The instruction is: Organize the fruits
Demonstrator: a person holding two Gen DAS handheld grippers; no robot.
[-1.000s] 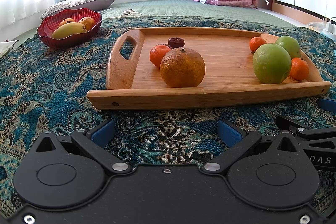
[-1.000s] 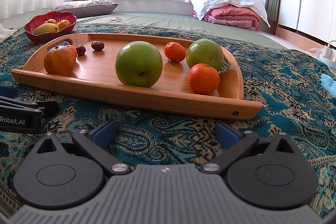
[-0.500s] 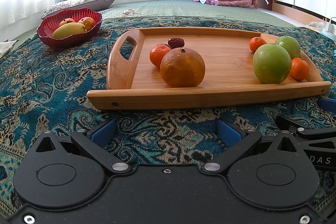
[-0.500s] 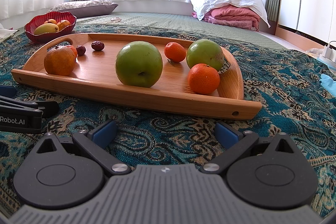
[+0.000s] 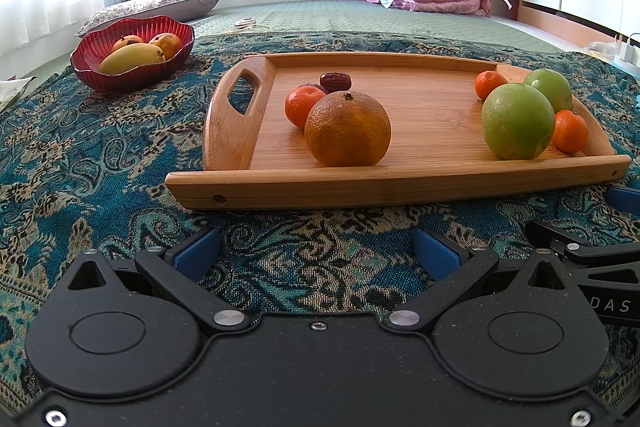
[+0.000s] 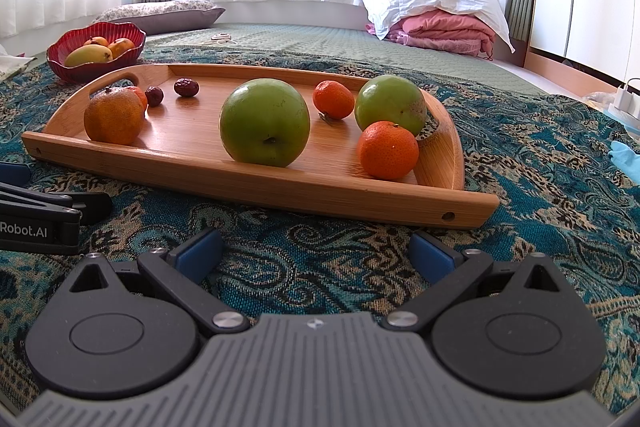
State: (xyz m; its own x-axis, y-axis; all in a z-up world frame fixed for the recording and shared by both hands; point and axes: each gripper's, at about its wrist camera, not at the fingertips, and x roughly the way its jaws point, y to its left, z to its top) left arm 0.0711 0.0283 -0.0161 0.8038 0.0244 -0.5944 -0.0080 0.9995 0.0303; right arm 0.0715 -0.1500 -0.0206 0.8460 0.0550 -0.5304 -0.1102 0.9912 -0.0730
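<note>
Left wrist view: left gripper [image 5: 316, 249] low over the patterned cloth [image 5: 80, 155], fingers spread wide, nothing between them. Wooden tray [image 5: 360, 183] lies just ahead of the fingertips, apart from them. On tray, counted across both views: 1 big orange [image 5: 347, 129] straight ahead, 3 small mandarins, 2 green fruits, 2 dark dates. Nearest date [image 5: 335, 81] sits behind the orange; 1 mandarin [image 5: 301, 105] touches the orange's left side. Red bowl [image 5: 130, 53] far ahead-left of the fingers, 3 fruits in it, 1 long yellow mango [image 5: 132, 58] in front.

Right wrist view: right gripper [image 6: 316, 251] also low over cloth, fingers spread, empty. Large green fruit [image 6: 265, 123] ahead between the fingers, another green fruit [image 6: 390, 105] ahead-right, mandarin [image 6: 387, 149] just beside it.
</note>
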